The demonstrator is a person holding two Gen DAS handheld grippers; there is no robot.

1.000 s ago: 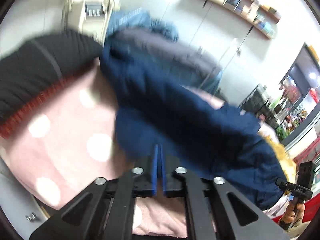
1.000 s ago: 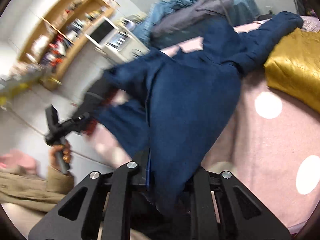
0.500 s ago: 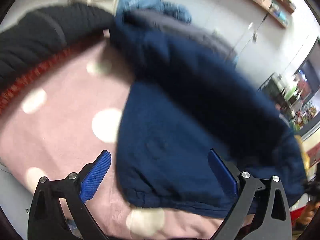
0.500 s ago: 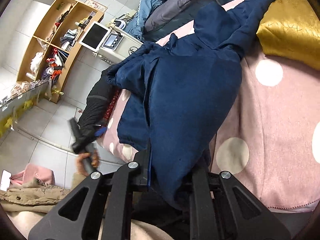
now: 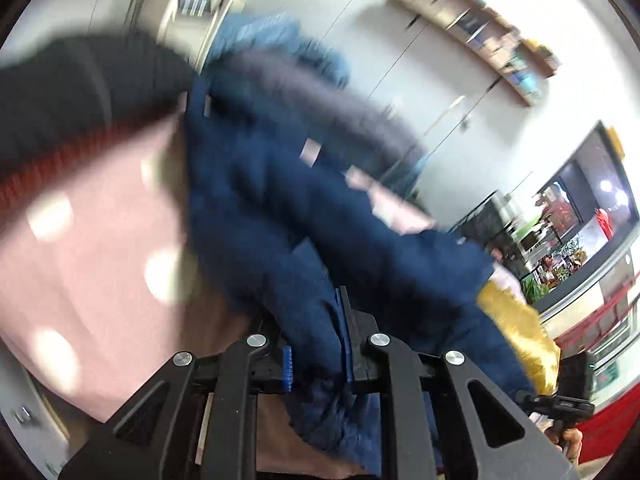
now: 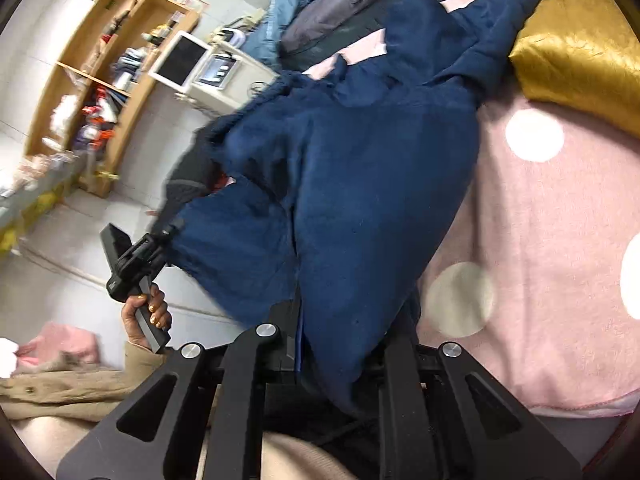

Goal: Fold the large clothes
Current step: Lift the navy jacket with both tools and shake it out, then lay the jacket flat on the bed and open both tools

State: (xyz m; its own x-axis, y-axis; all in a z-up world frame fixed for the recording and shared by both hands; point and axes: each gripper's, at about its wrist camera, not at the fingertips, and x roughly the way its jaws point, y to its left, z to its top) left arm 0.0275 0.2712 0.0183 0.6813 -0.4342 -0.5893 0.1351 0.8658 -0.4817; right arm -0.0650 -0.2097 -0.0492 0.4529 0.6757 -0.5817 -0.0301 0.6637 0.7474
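The navy coat is matt, soft cloth with a faintly fuzzy nap. Under it, the pink polka-dot blanket looks like brushed, matt fabric. Beside the coat, the gold cushion is glossy, crinkled satin. The right gripper is matt black plastic with shiny metal screws.

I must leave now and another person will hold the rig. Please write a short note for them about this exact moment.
Left claw: shut on the navy jacket, at its near edge.
Right claw: shut on the same jacket, farther along that edge.
The jacket lies partly on the pink dotted bedcover, rumpled; one sleeve reaches toward the gold cushion.
Done: both grips taken. No neat fold shows yet.
Left: spread it flat, fold it, probably sleeves first.
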